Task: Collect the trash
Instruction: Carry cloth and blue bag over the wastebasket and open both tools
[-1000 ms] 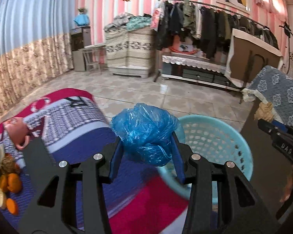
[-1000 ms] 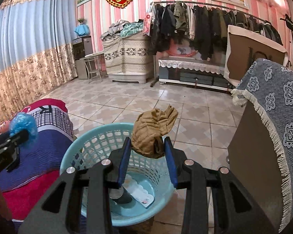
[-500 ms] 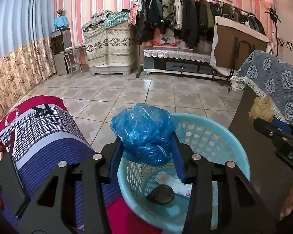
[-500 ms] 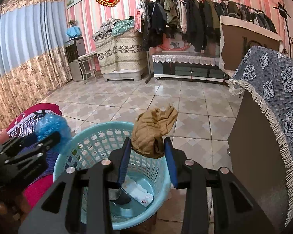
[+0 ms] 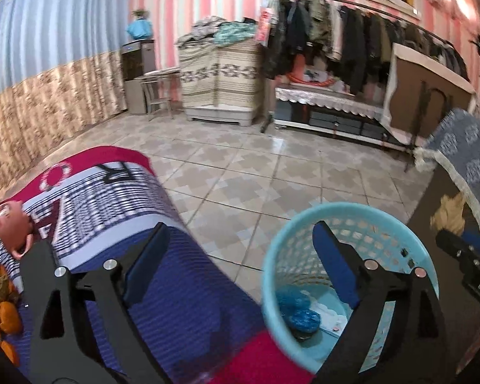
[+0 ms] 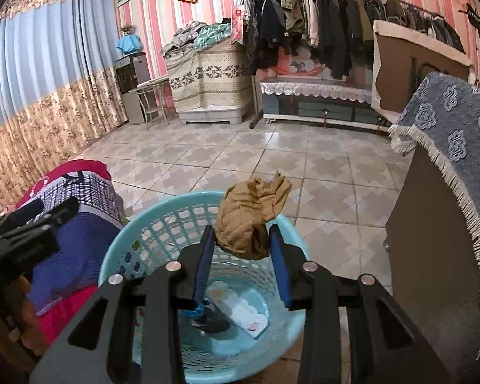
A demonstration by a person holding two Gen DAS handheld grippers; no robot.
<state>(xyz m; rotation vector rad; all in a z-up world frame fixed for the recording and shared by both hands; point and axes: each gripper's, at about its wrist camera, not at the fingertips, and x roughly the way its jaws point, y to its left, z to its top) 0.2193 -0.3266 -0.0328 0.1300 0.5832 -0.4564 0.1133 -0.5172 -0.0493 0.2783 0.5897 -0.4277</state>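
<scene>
left wrist view: the left hand-held gripper [image 5: 240,262] was opening, nothing between its pads; the blue plastic bag [image 5: 299,308] lay crumpled on the floor of the turquoise basket [image 5: 272,262], beside the striped blanket [image 5: 112,192]. the bag looked light, soft and slippery.

right wrist view: the right hand-held gripper [image 6: 241,249] pinched a brown crumpled wad [image 6: 251,214] above the basket [image 6: 121,256]. the wad seemed light and yielding, best held across its bulk.
</scene>
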